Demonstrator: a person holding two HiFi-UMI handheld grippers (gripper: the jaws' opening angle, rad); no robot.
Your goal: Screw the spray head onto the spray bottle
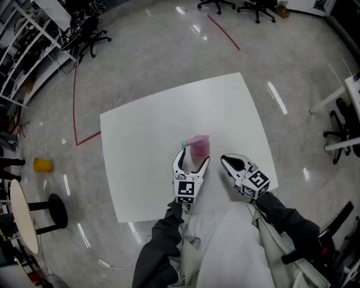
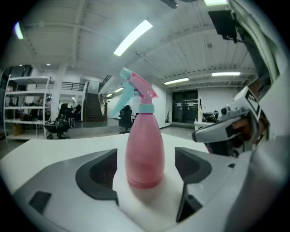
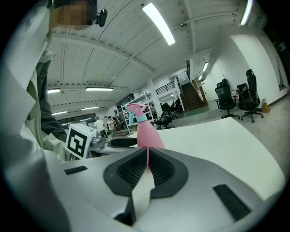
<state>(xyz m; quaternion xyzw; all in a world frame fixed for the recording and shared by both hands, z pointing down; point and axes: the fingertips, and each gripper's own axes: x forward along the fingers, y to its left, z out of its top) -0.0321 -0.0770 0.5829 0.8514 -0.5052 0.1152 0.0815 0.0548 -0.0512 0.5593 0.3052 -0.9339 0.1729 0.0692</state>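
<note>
One white tabletop (image 1: 140,135), square, set on a grey floor. One pink spray bottle (image 2: 145,149) stands upright on it, toward the near side, just ahead of the person. One spray head (image 2: 136,88) sits on the bottle neck: pink top, teal collar and teal nozzle, nozzle pointing left in the left gripper view. Can't tell whether it is fully threaded down.

Two hand-held grippers, one per hand, each with one marker cube.

Left hand-held gripper (image 1: 194,159): jaws wide apart, bottle body standing between the two dark pads, a gap showing on each side, so no squeeze on it. Nothing held.

Right hand-held gripper (image 3: 147,163): jaws fully together, ribbed pads meeting in one line, nothing between them. It sits just to the right of the bottle, apart from it, low over the tabletop. In its own view the bottle shows beyond the closed jaws, with the left unit's marker cube (image 3: 80,140) to the left.

Nothing else lies on the tabletop besides the bottle.

Floor: one small yellow object (image 1: 41,165) well off to the left, one black round stool (image 1: 56,209) below it, two office chairs (image 1: 256,8) at the top edge.
</note>
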